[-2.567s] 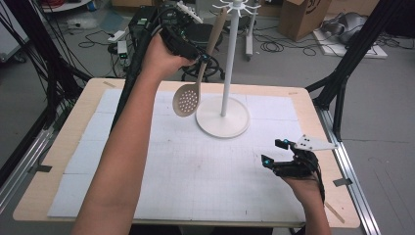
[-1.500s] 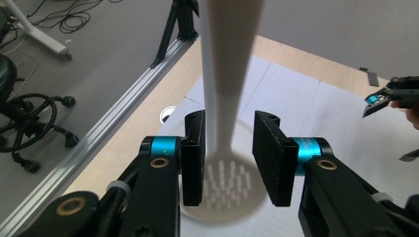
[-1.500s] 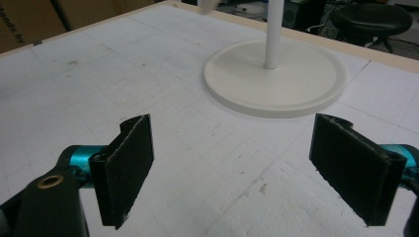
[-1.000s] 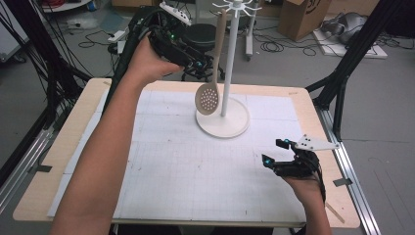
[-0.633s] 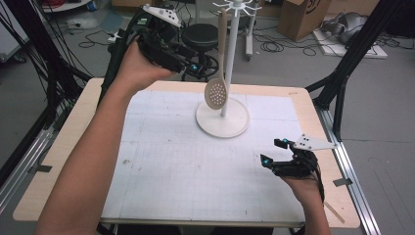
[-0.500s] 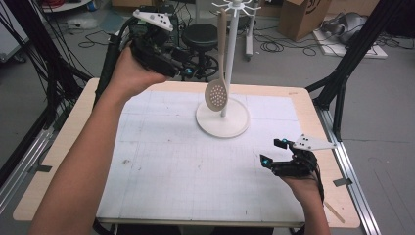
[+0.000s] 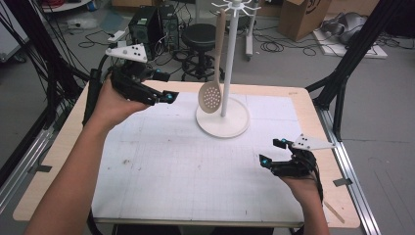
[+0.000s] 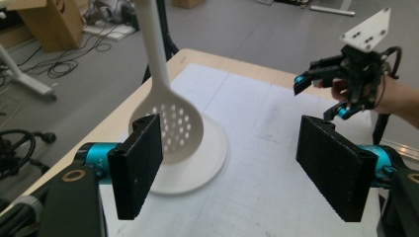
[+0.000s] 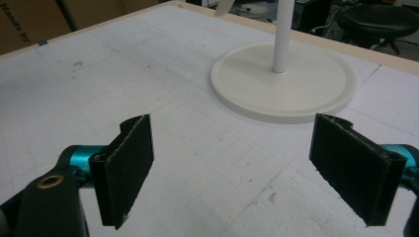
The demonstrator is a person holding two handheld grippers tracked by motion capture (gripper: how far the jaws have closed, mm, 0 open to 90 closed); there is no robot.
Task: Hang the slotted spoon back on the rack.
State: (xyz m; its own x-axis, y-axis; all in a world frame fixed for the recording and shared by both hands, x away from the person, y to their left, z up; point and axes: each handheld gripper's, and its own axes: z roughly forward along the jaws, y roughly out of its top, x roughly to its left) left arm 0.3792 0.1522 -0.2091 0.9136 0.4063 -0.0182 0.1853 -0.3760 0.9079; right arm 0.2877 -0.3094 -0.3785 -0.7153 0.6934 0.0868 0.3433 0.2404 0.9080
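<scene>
A cream slotted spoon (image 7: 210,98) hangs by its handle from the top of a white rack stand (image 7: 229,58), its bowl just above the round base (image 7: 240,128). My left gripper (image 7: 167,87) is held above the table to the spoon's left, apart from it. Its jaws have just been opening and nothing is between them. In the left gripper view the spoon (image 8: 173,128) hangs beyond the left pad (image 8: 138,168), untouched. My right gripper (image 7: 270,152) rests low over the mat at the right, open and empty. Its view shows the base (image 9: 281,89) ahead.
A white gridded mat (image 7: 186,171) covers the wooden table (image 7: 58,147). A black stool (image 7: 198,36), computer boxes and cables lie on the floor behind the far edge. Black frame legs (image 7: 342,83) stand at the table's right.
My left gripper let go of the spoon, which now hangs from the rack, and drew back to the left and down with its jaws wider. The right gripper has stayed put.
</scene>
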